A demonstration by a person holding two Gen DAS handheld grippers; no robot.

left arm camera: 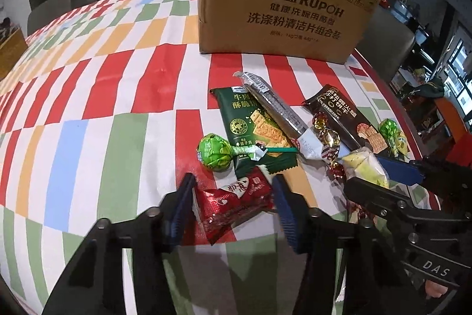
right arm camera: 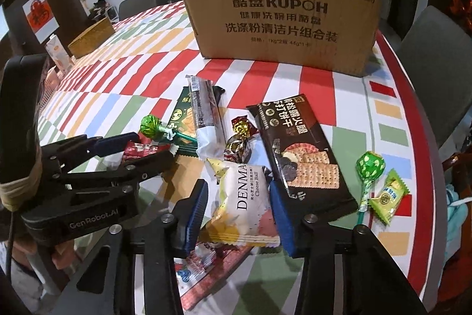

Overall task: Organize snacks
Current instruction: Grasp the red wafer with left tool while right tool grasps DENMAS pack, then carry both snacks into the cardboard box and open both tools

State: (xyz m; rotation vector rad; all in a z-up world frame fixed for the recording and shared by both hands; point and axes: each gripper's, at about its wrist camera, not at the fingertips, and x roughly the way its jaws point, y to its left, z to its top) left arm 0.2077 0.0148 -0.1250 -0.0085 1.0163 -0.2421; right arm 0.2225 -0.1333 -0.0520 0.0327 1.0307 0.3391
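One large brown cardboard box (right arm camera: 283, 16) printed with dark lettering stands at the far side of the bench (left arm camera: 97, 96), which is covered by a cloth of red, white, green, blue and orange blocks. In front of the box lies a loose cluster of snacks. A dark brown flat packet of crackers (right arm camera: 298, 155) lies to the right, and a dark green flat packet of crackers (left arm camera: 253, 126) to the left, with a long clear-wrapped bar (left arm camera: 280, 108) lying slanted across the green one. A green foil lollipop (left arm camera: 214, 152) rests with its stick on the green packet's near end; a second green lollipop (right arm camera: 368, 167) lies just beside the brown packet, next to a small yellow-green sachet (right arm camera: 388, 195).

The right claw (right arm camera: 236, 205) is partly closed, its blue pads on either side of a white and yellow pouch marked Cheese Ball (right arm camera: 244, 202); both pads appear to press its edges. The left claw (left arm camera: 233, 200) is likewise partly closed around a small red foil snack packet (left arm camera: 236, 200), the pads at its two sides. Foil-wrapped round candies (right arm camera: 240, 138) sit between the bar and the brown packet.
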